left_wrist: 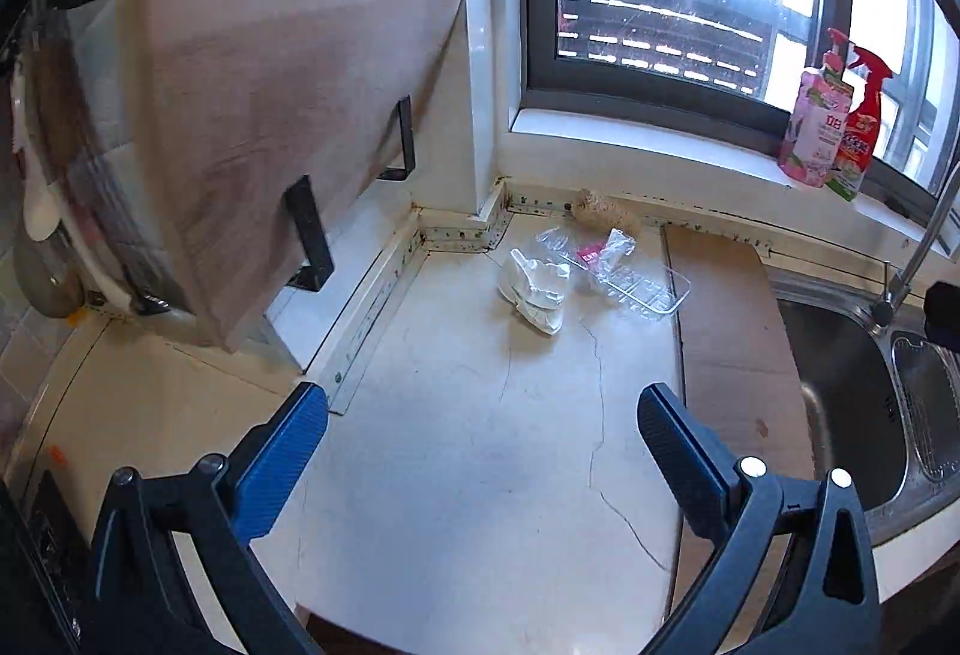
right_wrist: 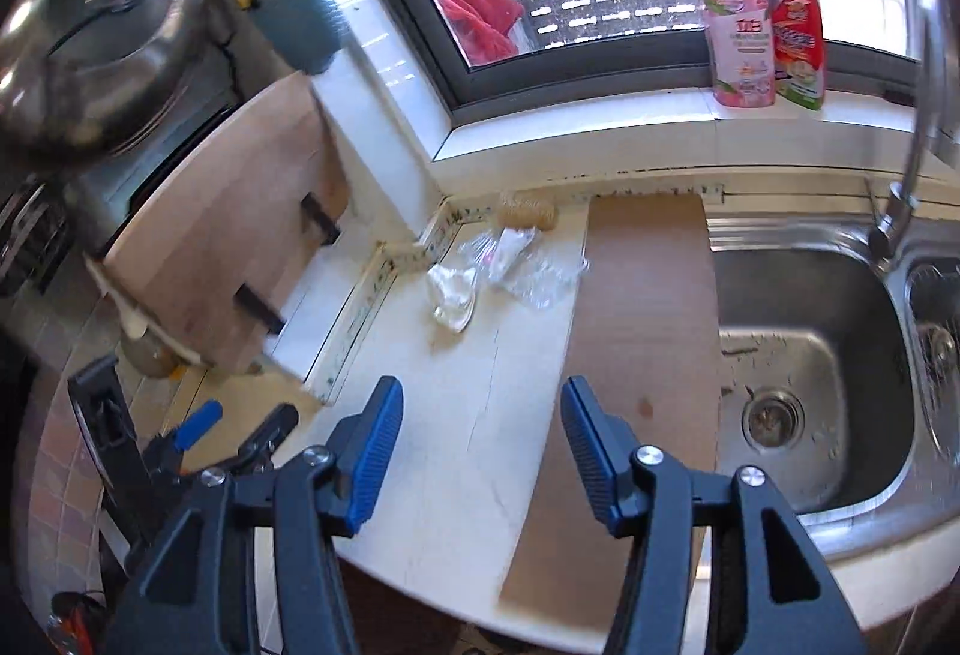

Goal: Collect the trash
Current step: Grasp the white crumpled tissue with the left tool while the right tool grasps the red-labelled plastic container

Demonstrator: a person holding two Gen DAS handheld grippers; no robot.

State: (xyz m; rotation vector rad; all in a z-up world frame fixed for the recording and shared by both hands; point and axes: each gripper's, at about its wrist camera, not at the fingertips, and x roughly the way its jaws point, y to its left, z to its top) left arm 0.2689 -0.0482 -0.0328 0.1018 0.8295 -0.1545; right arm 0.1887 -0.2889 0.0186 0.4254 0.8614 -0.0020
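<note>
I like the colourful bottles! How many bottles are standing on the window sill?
2. The pink bottle stands on the sill behind the sink, and the red spray bottle stands right beside it, partly behind it. None seem hidden.

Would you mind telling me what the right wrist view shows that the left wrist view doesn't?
Only the right wrist view shows the sink drain, a steel pot lid and a red cloth. Only the left shows the clear plastic tray's outline. Both share the crumpled tissue, cutting board, window-ledge spray bottles and empty, open jaws.
</note>
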